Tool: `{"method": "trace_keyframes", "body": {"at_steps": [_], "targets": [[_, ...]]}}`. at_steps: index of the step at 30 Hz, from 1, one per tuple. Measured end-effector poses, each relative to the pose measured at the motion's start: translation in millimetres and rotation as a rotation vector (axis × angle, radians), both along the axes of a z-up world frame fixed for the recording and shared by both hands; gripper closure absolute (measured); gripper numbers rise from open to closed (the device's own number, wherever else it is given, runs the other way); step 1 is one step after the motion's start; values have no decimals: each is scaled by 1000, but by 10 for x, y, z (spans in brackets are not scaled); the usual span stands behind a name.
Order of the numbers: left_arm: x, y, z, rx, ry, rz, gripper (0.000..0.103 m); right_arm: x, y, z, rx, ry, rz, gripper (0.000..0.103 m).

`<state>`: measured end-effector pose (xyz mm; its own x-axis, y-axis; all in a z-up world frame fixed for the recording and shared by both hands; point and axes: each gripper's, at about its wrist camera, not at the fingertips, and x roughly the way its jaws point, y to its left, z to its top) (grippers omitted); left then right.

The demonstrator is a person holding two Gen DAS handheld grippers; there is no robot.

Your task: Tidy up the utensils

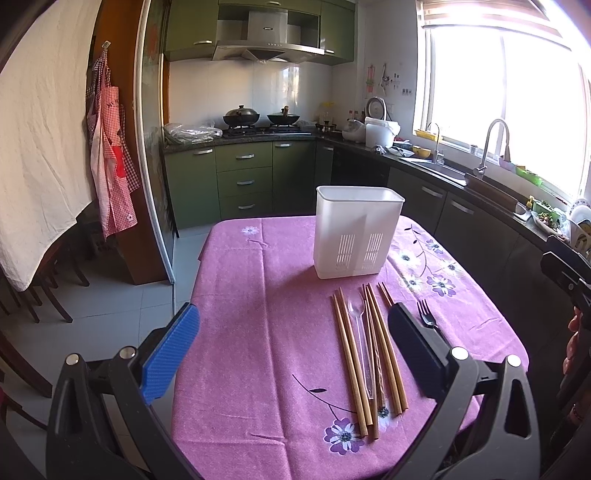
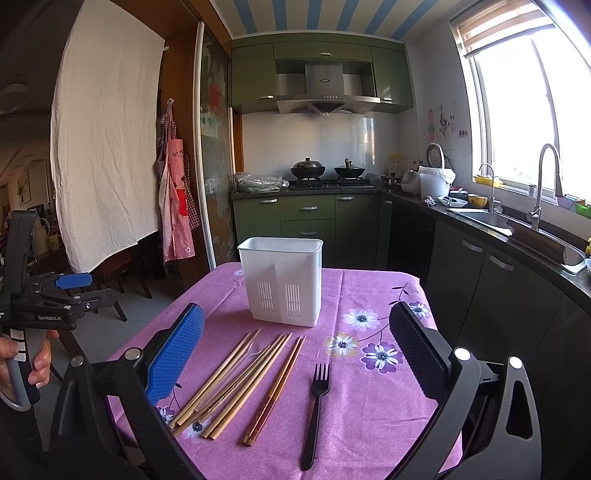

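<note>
The tablecloth [image 2: 369, 406] is pink-purple, printed with white and violet flowers on thin dark stems. On it stands a plain white holder [image 2: 282, 280] with slotted vents low on its front. The chopsticks [image 2: 236, 384] are pale bamboo tan; 1 pair [image 2: 275, 391] is darker reddish brown. The fork [image 2: 316, 410] is black, and the spoon [image 1: 360, 339] is clear. Each gripper has 1 blue pad [image 2: 177, 354] and 1 black pad [image 2: 417, 354], both finely textured, on black frames. The cabinets [image 2: 306, 214] are olive green, the aprons [image 2: 177, 206] red-and-white checked, and the ceiling [image 2: 314, 14] striped blue and white.
</note>
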<state>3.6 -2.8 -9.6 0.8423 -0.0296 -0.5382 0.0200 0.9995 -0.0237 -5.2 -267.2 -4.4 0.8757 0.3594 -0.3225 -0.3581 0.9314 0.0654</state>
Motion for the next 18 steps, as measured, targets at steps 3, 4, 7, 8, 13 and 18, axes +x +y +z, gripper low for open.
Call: {"method": "trace_keyframes", "body": {"at_steps": [3,4,7,8,13,18], "targets": [[1,-5,-12,0,1,-3,6,14,-3,-9,2,2,1,4],[7,-4,-21,1,2,-4,6,15,-3,-11,1,2,0,4],[7,-11,-32,-1,5,-8,6,28,-1,-20,1,6,0,4],[5,-13,-35,-1,5,-8,6,29,3,-15,0,6,-1,4],[9,-15,-45,-3,10,-10,6,54,1,-38,2,13,0,4],[8,-13,-54,-4,12,-12,6,60,14,-43,0,16,2,4]]}}
